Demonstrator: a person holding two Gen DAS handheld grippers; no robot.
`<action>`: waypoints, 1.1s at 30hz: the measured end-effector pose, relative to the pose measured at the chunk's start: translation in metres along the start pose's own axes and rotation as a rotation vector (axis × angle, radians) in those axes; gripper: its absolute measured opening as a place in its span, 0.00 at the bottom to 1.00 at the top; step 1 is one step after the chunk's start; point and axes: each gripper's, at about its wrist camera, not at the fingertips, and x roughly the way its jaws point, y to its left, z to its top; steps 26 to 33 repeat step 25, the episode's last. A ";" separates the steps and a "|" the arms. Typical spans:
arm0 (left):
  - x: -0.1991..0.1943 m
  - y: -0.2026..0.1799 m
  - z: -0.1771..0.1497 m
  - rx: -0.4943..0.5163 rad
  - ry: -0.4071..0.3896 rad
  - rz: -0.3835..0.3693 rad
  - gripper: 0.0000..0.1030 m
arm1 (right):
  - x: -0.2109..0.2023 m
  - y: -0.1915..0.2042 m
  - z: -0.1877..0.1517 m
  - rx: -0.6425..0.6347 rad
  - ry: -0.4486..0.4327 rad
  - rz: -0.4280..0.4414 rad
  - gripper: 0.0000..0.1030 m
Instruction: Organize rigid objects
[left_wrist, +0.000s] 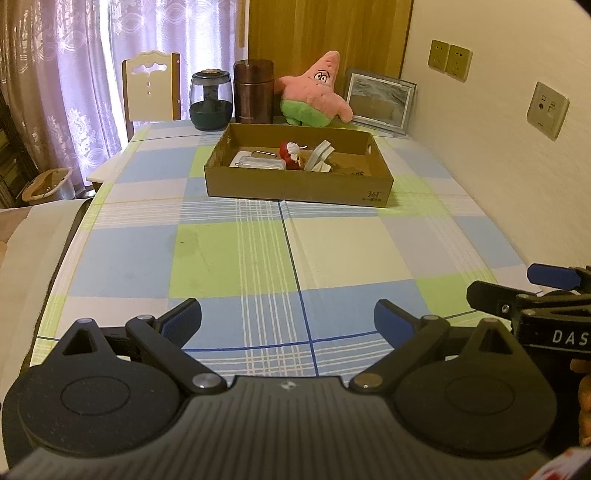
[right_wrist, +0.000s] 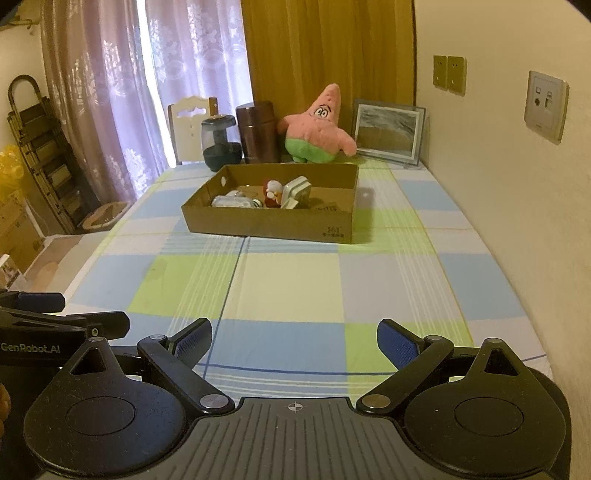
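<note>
A shallow cardboard box (left_wrist: 295, 188) (right_wrist: 266, 225) sits far ahead on the checked tablecloth. Inside lie a clear plastic case (left_wrist: 258, 162) (right_wrist: 232, 202), a small red-and-white figurine (left_wrist: 290, 153) (right_wrist: 272, 192) and a white-and-green flat object (left_wrist: 320, 155) (right_wrist: 295, 192) leaning upright. My left gripper (left_wrist: 288, 325) hangs open near the table's front edge, nothing between its blue pads. My right gripper (right_wrist: 295, 341) is also open and empty, level with the left one. The right gripper's body shows at the right edge of the left wrist view, and the left one's at the left edge of the right wrist view.
Behind the box stand a dark glass jar (left_wrist: 211, 99), a brown canister (left_wrist: 253, 92), a pink star plush (left_wrist: 317, 90) and a framed picture (left_wrist: 380, 99). A wall with sockets (left_wrist: 448, 60) runs along the right. A chair (left_wrist: 151, 88) stands at the far end.
</note>
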 end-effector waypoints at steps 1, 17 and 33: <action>0.000 0.000 0.000 0.000 0.000 0.000 0.96 | 0.000 0.000 0.000 0.000 0.002 -0.001 0.91; 0.008 0.000 -0.001 -0.003 0.021 -0.008 0.96 | 0.005 -0.003 0.001 0.003 0.012 -0.005 0.91; 0.009 0.001 -0.001 -0.007 0.012 -0.020 0.96 | 0.007 -0.004 0.001 0.005 0.011 -0.005 0.91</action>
